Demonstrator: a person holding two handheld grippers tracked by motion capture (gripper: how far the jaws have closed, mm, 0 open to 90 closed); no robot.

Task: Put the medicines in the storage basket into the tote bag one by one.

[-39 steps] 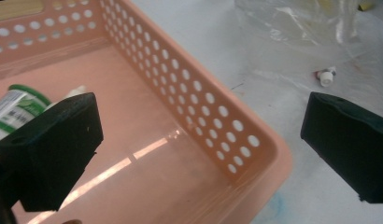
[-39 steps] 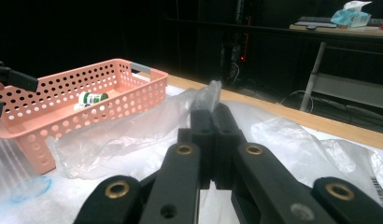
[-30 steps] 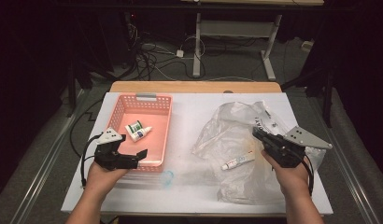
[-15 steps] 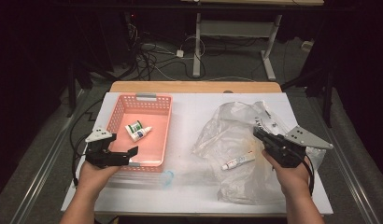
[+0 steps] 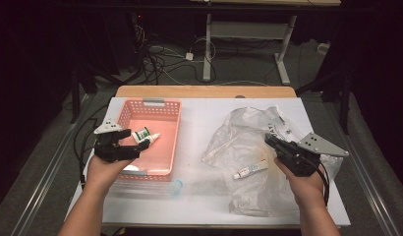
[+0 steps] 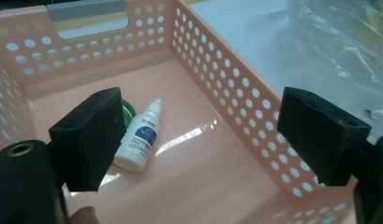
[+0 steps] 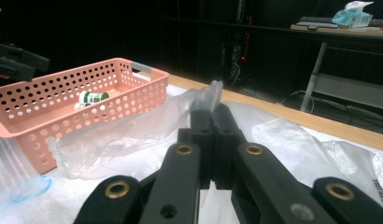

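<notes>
Two bottles (image 5: pixel 145 135), one tube (image 5: pixel 250 170), one basket (image 5: pixel 171 140)

Table brightly lit, surroundings dark; glare on basket (image 6: pixel 213 154) floor.

One camera hangs above, looking forward and down on the whole counter (image 5: pixel 209 105). Another rides close over the pink basket (image 6: pixel 236 93), peering into it. The third sits low at the plastic bag (image 7: pixel 147 126), facing that same basket (image 7: pixel 77 100) farther off.
</notes>
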